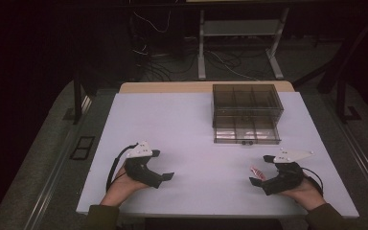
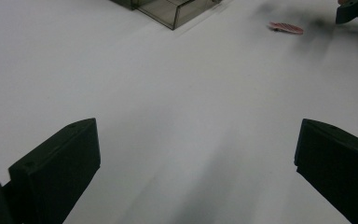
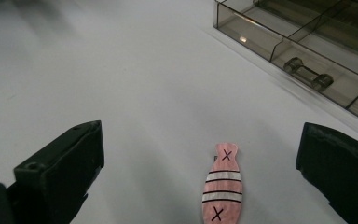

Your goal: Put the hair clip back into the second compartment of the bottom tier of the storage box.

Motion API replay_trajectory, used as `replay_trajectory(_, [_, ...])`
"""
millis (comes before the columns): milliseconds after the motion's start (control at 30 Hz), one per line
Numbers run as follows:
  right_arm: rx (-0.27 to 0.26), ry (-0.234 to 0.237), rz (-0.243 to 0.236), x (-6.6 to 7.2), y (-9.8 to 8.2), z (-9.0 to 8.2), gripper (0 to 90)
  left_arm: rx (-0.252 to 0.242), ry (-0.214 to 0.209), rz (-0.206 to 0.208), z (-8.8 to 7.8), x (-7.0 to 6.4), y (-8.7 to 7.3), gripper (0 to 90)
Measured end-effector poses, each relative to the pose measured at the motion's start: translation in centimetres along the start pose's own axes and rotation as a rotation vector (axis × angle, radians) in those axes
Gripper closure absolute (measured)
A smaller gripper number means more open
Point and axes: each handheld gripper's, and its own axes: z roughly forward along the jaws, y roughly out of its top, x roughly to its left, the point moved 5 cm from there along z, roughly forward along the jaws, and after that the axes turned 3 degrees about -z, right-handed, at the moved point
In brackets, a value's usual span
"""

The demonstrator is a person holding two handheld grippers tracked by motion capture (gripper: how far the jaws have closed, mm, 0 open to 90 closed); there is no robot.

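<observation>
The right gripper view reveals black crosses and stripes on the flat pink fish-shaped clip, lying on the white table between the right gripper's wide-open jaws, untouched. The left gripper rests low, jaws open, empty.

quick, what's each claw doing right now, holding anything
Left claw: open, holding nothing, above bare table.
Right claw: open, holding nothing; the pink striped clip lies on the table between its jaws, untouched.
</observation>
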Motion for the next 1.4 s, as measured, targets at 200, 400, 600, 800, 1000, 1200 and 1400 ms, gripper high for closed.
replay_trajectory(200, [-0.01,0.011,0.001,0.1,0.1,-0.3,0.3,-0.01,-0.005,-0.008,-0.1,-0.2,0.0,0.0])
replay_trajectory(400, [-0.015,0.038,0.004,0.0,0.3,-0.4,0.3,-0.014,0.002,-0.021,-0.2,-0.1,-0.2,0.0])
replay_trajectory(600, [-0.019,0.035,0.002,-0.1,0.4,-0.5,0.3,-0.011,-0.005,-0.02,-0.3,-0.1,-0.4,0.0])
replay_trajectory(800, [-0.025,0.026,0.001,-0.3,0.6,-1.0,0.3,-0.022,-0.002,-0.029,-0.4,-0.1,-0.3,0.0])
replay_trajectory(1000, [-0.033,0.012,-0.007,-0.7,0.8,-1.4,0.3,-0.018,-0.003,-0.025,-0.3,-0.3,-0.3,0.0])
replay_trajectory(1200, [-0.035,-0.003,-0.005,-1.1,0.9,-1.8,0.3,-0.025,-0.003,-0.025,-0.5,-0.3,-0.3,0.0])
replay_trajectory(1400, [-0.021,-0.013,-0.006,-1.6,1.0,-1.9,0.3,-0.022,-0.014,-0.025,-0.4,-0.3,-0.3,0.0])
